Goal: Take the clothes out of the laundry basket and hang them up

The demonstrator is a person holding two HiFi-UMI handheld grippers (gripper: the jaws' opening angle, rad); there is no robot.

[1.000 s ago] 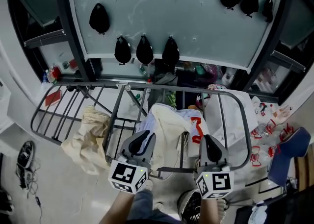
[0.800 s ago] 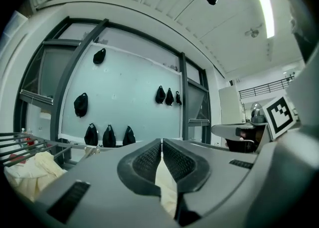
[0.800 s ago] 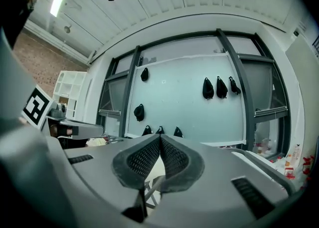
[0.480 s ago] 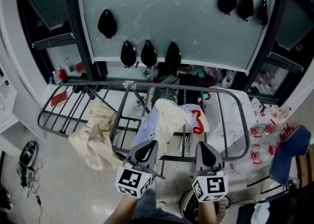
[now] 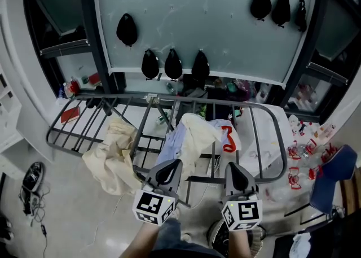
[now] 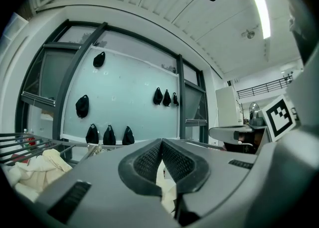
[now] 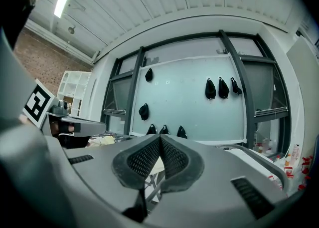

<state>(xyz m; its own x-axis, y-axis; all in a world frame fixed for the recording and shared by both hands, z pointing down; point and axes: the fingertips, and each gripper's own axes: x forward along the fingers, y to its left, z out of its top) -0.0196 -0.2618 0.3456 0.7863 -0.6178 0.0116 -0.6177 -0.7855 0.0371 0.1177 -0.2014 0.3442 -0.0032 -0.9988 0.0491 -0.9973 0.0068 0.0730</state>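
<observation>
Setting: pale teal wall panel in dark framing, with black pouches hooked on it; grey floor, clutter along the right. A dark metal drying rack of thin tube rails with rounded corners stands before the panel. Task well advanced, by the look of it. A limp cream garment droops over the rack's left part and trails toward the floor. A second cream piece is bunched over the middle rails, with a pale blue garment just beside it on its left. A white piece with a red mark touches it on the right. A flat white cloth covers the rack's right end. All are soft, matte and creased, draped rather than spread smooth. Left gripper and right gripper are both level at the rack's near edge. Each has its ribbed black pads closed tip to tip, with nothing pinched; cloth shows only beyond them. A round rimmed thing by the person's feet may be the laundry basket. It is mostly hidden, so what remains inside cannot be told. Likely left to do: check it, then straighten the bunched middle pieces.
</observation>
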